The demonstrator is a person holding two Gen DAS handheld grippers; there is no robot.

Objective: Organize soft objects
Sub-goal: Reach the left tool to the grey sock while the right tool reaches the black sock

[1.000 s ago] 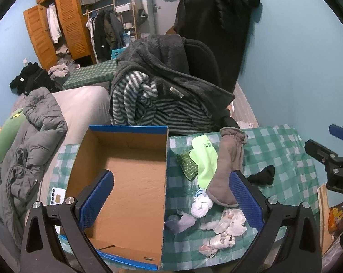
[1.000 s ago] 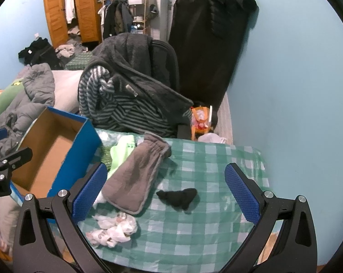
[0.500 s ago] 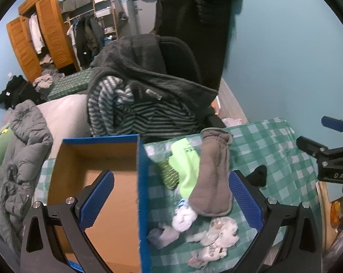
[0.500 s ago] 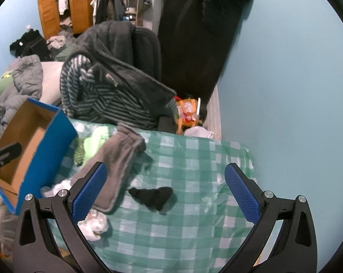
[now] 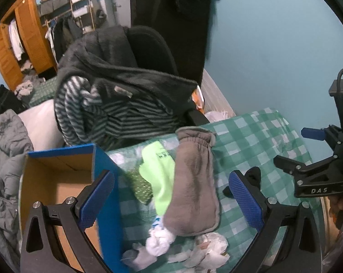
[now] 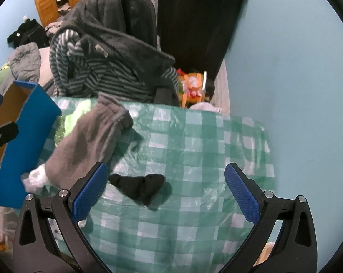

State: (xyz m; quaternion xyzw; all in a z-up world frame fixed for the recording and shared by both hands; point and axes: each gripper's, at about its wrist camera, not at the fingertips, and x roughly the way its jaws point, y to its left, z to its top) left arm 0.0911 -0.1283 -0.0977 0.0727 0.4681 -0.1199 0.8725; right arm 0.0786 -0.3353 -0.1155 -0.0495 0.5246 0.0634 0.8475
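A grey fleece mitten (image 5: 194, 182) (image 6: 89, 141) lies on the green checked tablecloth (image 5: 258, 141) (image 6: 194, 147), partly over a lime-green cloth (image 5: 159, 170). A small black sock (image 6: 138, 186) (image 5: 253, 177) lies to its right. White crumpled socks (image 5: 203, 250) sit near the front edge. An open blue cardboard box (image 5: 57, 186) (image 6: 26, 136) stands at the left. My left gripper (image 5: 171, 200) hovers open above the mitten and box wall. Open too, my right gripper (image 6: 165, 191) hangs over the black sock.
Behind the table a black chair (image 5: 148, 52) carries a dark fleece jacket and a striped garment (image 5: 107, 113). A grey padded jacket (image 5: 7, 159) lies at the left. The blue wall (image 6: 296, 68) runs close along the right.
Both grippers moved right and closer to the table. The box slid towards the left of both views; the mitten and black sock now sit nearer the grippers' centres.
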